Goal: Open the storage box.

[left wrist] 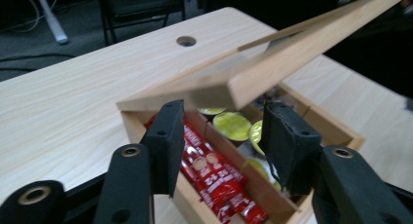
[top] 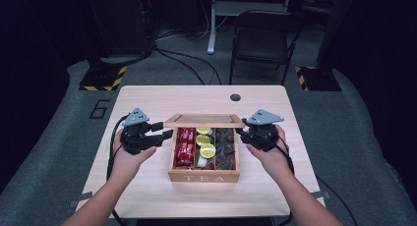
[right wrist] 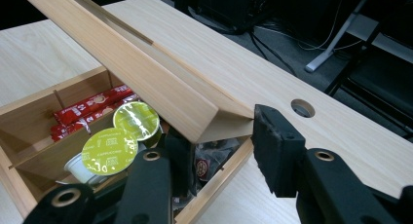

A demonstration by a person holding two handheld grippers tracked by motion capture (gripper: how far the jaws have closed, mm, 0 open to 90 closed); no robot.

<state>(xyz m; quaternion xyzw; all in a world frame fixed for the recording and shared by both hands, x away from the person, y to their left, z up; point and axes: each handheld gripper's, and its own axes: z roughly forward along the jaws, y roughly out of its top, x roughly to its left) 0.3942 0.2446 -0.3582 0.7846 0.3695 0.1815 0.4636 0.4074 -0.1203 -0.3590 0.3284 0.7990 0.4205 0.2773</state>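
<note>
Wooden tea box [top: 204, 177] on table [top: 147, 98], hinged lid [top: 204, 120] half raised, right gripper [right wrist: 219, 136] clamped on lid corner, left gripper [left wrist: 221, 136] jaws apart, just below lid edge.

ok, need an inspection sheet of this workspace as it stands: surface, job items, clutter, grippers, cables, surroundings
Surface: table, light wood, hole near the far edge.
Job's things: box marked TEA, lid part raised. Three compartments: red sachets, green-topped capsules, dark packets.
Clutter: nothing seen.
Grippers: left gripper at the lid's left end, jaws apart, not pressing. Right gripper appears closed on the lid's right corner.
Cables: one trails from each gripper, left cable over the table edge; floor cables behind the table.
Surroundings: chair, two hazard-taped bases, grey floor, dark room.
</note>
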